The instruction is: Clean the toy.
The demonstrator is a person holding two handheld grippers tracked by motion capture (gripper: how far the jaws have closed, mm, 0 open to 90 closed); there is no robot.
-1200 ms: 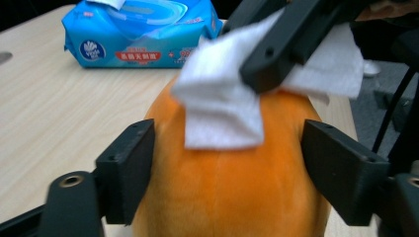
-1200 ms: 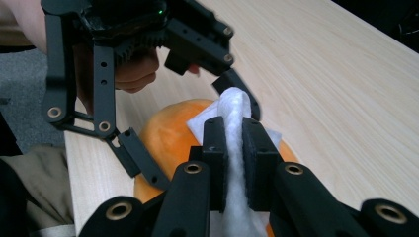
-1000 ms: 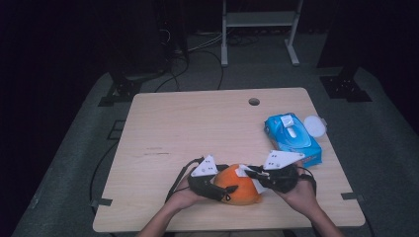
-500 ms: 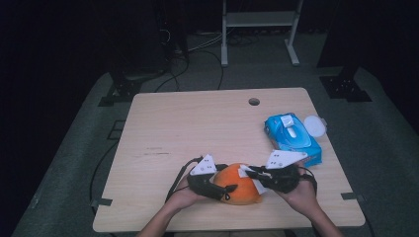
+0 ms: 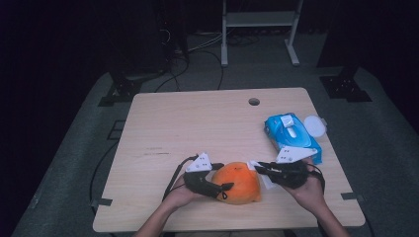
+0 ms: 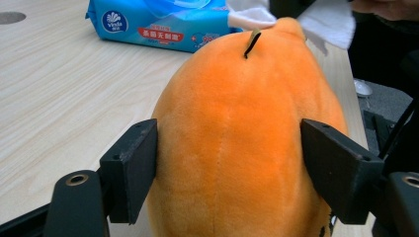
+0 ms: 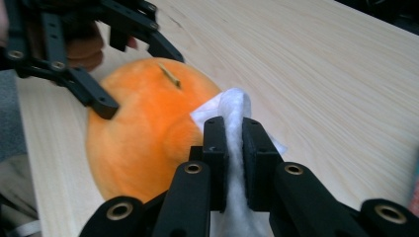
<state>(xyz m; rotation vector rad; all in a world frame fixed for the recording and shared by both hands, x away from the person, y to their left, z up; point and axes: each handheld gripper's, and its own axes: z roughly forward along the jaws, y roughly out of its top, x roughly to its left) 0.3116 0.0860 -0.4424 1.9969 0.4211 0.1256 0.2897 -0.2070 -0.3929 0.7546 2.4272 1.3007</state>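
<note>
On the light wooden table (image 5: 197, 123), near its front edge, lies a round orange plush toy (image 5: 238, 182) with a short dark stem on top, and both tools work on it. The left tool (image 5: 216, 178) comes in from the toy's left side and has its two black jaws spread fairly wide around the soft body; in the left gripper view the flat pads press into the orange plush toy's (image 6: 242, 138) flanks on either side, so the toy is clasped between them and rests on the table at the same time. The right tool (image 5: 262, 170) reaches in from the toy's right with its jaws drawn nearly together, pinching a folded white wet wipe (image 7: 232, 123) that stands up between the pads. In the right gripper view the free end of that wipe lies against the upper side of the toy, close to the stem, and in the left gripper view the white wet wipe (image 6: 326, 19) shows draped at the toy's far top. Behind the right hand, towards the table's right edge, sits a blue plastic pack of wet wipes (image 5: 289, 136) with its round white lid flipped open, well apart from the toy.
</note>
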